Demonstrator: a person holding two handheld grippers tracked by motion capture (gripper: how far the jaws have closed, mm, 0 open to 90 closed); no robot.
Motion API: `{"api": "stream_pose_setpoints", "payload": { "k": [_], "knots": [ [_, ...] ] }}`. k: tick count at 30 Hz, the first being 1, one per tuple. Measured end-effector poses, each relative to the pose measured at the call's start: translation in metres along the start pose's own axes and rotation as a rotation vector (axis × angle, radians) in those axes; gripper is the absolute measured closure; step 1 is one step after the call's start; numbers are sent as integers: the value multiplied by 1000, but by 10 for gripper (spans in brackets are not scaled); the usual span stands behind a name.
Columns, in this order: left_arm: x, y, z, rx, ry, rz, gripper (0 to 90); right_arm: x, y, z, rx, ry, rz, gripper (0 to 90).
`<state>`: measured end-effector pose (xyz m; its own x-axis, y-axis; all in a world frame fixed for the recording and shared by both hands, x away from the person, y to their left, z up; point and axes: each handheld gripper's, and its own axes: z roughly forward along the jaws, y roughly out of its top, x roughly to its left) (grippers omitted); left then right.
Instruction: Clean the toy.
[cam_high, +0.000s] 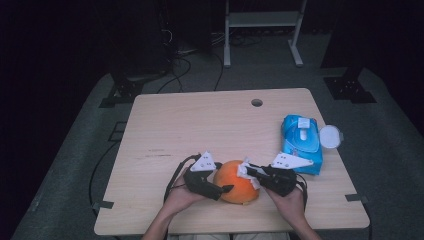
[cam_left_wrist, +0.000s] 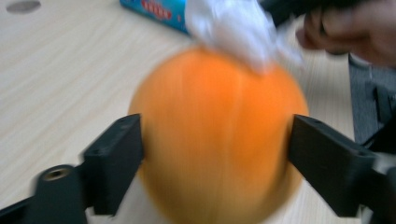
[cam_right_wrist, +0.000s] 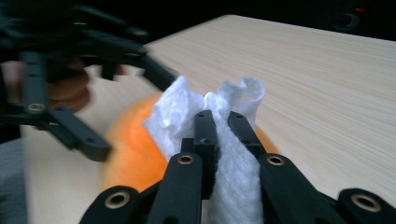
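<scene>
The right gripper (cam_high: 251, 171) clenches a white wipe (cam_right_wrist: 233, 140) against the top of the orange ball (cam_high: 236, 181). The left gripper (cam_left_wrist: 215, 154) straddles the ball at the table's (cam_high: 200, 125) near edge, jaws released beside its sides.

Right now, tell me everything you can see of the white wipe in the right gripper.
The white wipe is a crumpled, soft sheet of textured cloth-like paper, bunched into folds. The right gripper is shut on it, pinching its middle so ruffled ends stick up past the jaw tips. It is pressed onto the top of the orange ball, near the table's front edge. Whether it is damp cannot be told.
</scene>
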<state>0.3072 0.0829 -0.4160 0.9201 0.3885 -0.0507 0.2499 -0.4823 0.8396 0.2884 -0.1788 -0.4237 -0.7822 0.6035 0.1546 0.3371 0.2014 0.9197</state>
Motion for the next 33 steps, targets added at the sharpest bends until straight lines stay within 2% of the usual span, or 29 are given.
{"api": "stream_pose_setpoints", "payload": {
  "k": [2,3,4,6,7,9,11,13,14,15,16,17,19,22,25,26,28,29,30,31,33],
  "knots": [
    [-2,0,2,35,17,34,195,11,2,6,5,31,-37,827],
    [-2,-2,1,39,18,38,232,15,3,7,14,21,-65,827],
    [-1,-5,0,30,10,28,257,15,3,8,19,22,-69,827],
    [2,-7,-4,36,9,22,307,8,1,5,16,22,-35,828],
    [4,-9,-5,40,9,19,316,3,-1,4,19,7,-29,827],
    [6,-11,-6,39,4,6,320,-4,-5,2,27,-23,-12,827],
    [7,-10,-7,36,-3,1,305,-10,-8,0,25,-31,12,827],
    [5,-5,-5,18,-1,7,211,-8,-7,0,14,-21,27,827],
    [3,-3,-4,11,-7,3,167,-4,-5,2,9,-10,20,826],
    [2,-2,-2,12,-9,7,163,1,-3,3,3,6,8,826],
    [0,-1,-1,27,1,28,171,5,-2,5,0,21,-4,826],
    [0,-2,-1,29,5,40,222,9,0,6,5,23,-19,826],
    [2,-6,-3,25,1,27,282,8,0,5,11,16,-35,826],
    [7,-10,-7,31,-1,10,322,-4,-6,3,13,-3,3,826],
    [11,-12,-9,25,-10,-10,318,-12,-10,0,20,-24,40,826],
    [10,-10,-8,20,-10,-9,290,-11,-10,1,16,-18,49,826],
    [8,-5,-6,6,-16,-7,173,-5,-7,3,4,-1,44,825],
    [7,-4,-4,6,-21,-9,146,-1,-5,4,-3,11,33,825],
    [6,-4,-3,14,-16,1,150,2,-3,5,-9,21,22,825],
    [5,-5,-4,19,-12,17,208,5,-2,5,-8,25,14,825],
    [7,-7,-5,20,-11,5,287,4,-2,5,-4,24,11,826]
  ]
}}
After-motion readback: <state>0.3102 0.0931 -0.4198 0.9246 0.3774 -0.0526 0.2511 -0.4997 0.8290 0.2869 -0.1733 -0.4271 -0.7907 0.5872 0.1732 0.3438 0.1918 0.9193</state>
